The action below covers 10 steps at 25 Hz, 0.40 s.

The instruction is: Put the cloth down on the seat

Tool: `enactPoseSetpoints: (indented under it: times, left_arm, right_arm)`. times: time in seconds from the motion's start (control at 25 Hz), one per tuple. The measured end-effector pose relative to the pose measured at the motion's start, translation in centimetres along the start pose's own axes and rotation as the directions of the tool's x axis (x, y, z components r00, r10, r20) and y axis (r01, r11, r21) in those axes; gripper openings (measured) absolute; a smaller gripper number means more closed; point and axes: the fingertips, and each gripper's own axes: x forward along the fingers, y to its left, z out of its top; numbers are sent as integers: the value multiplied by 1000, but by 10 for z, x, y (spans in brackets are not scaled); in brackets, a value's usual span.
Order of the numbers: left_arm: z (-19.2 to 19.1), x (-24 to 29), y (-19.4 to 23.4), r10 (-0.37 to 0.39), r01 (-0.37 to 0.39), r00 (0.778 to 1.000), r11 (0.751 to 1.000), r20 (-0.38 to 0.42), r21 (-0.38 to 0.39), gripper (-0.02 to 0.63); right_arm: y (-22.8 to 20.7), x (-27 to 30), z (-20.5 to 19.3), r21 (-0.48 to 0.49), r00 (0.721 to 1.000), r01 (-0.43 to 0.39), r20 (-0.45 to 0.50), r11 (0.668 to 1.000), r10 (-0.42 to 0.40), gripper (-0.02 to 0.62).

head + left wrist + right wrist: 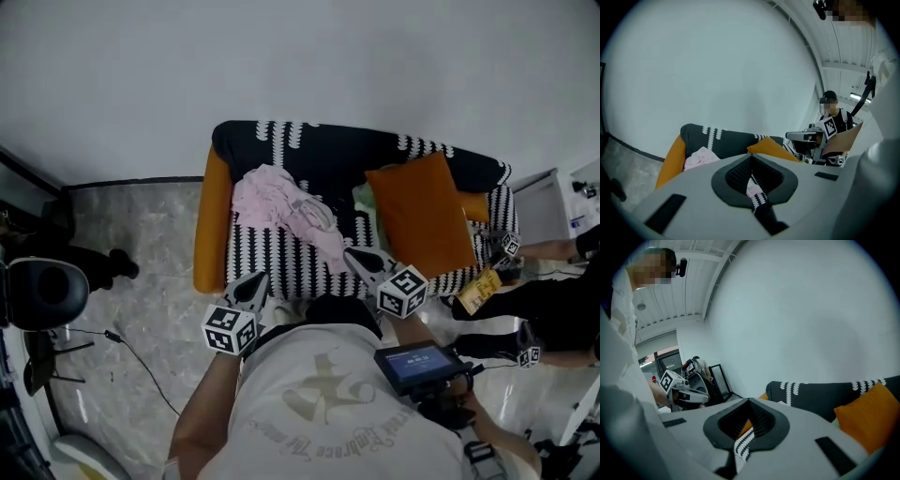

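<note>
head view / cloth: pink cloth (281, 211) lies crumpled on the left part of the seat (272, 267), just beside the orange armrest (212, 225), with one tail running towards the front edge
head view / sofa: black-and-white pattern; orange cushion (422, 216) leans on the right half, apart from the cloth
head view / grippers: left gripper (255, 281) and right gripper (354, 255) are both held near the person's body at the seat's front edge; neither touches the cloth
left gripper view / jaws: pressed together, nothing pinched; the pink seen through the gap is the cloth (701, 157) lying beyond on the seat
right gripper view / jaws: pressed together, empty; only sofa pattern and orange show through the gap
right gripper view / scene: sofa back (820, 394) and cushion (872, 416) ahead; cloth not clearly visible here
task state: looks done, since the cloth rests on the seat with both grippers off it
handling (judgement): light, limp fabric that will sag and drape, not fragile, low slip risk
grasp point (judgement): if it needs moving, pinch a raised fold at the top of the heap; a flat area gives the jaws nothing to bite
</note>
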Motion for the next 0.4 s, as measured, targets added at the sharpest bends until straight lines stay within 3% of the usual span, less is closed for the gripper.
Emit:
enactPoseSetpoints:
  times: [0.4]
  left_arm:
    - [-1,4,0,-4,4,1000,1000,-10,3,12]
  right_arm:
    - [-7,1,11,-19,1000,4,-6,1000,-5,15]
